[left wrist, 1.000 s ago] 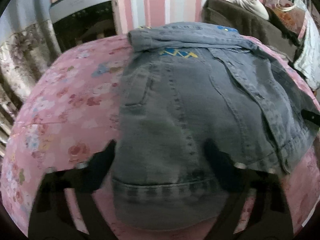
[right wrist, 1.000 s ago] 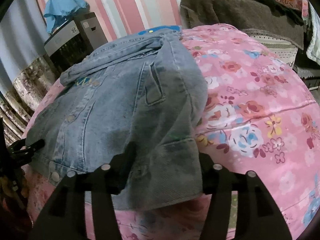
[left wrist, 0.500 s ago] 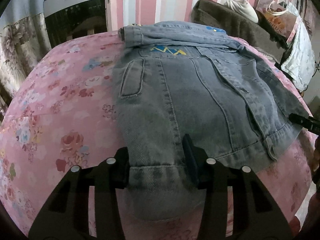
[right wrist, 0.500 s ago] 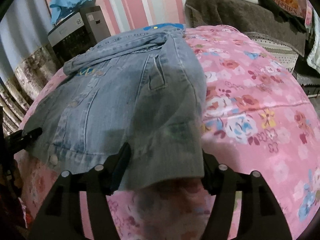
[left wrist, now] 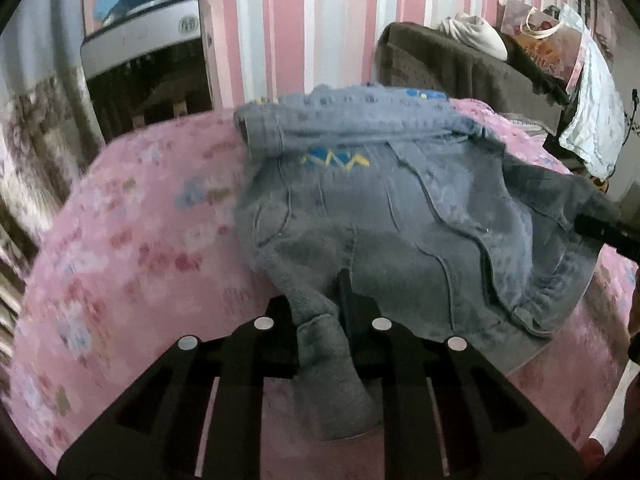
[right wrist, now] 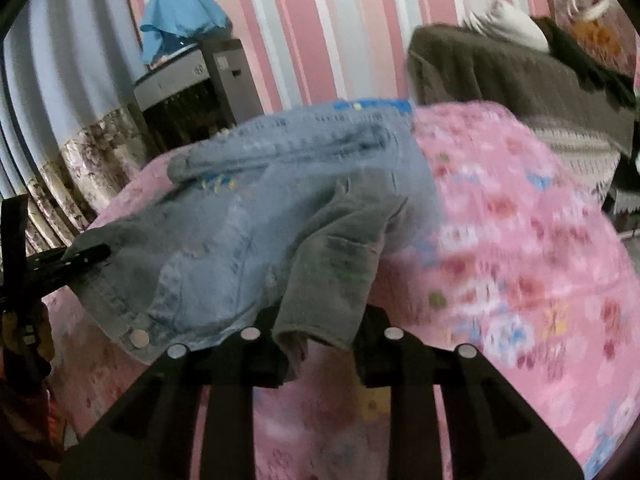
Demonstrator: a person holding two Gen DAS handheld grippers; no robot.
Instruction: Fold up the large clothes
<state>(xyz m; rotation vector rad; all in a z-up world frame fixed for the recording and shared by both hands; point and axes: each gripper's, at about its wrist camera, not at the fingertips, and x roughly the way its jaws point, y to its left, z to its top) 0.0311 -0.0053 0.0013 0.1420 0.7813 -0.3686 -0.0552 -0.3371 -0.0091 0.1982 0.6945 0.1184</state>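
While both jaws are closing on the denim jacket [left wrist: 360, 216] hem, left gripper [left wrist: 320, 316] and right gripper [right wrist: 320, 328] pinching bunched corners, this heavy, stiffish cloth should drape without slipping

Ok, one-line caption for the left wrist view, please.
Left gripper closing on the near hem of a denim jacket spread on a pink floral bedspread.

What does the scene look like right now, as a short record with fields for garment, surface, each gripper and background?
garment: blue denim jacket, lying collar away from the cameras
surface: pink floral bedspread
left gripper: fingers closing on bunched near hem
right gripper: fingers closing on near hem, fabric between them
background: pink striped wall, brown blanket-covered furniture
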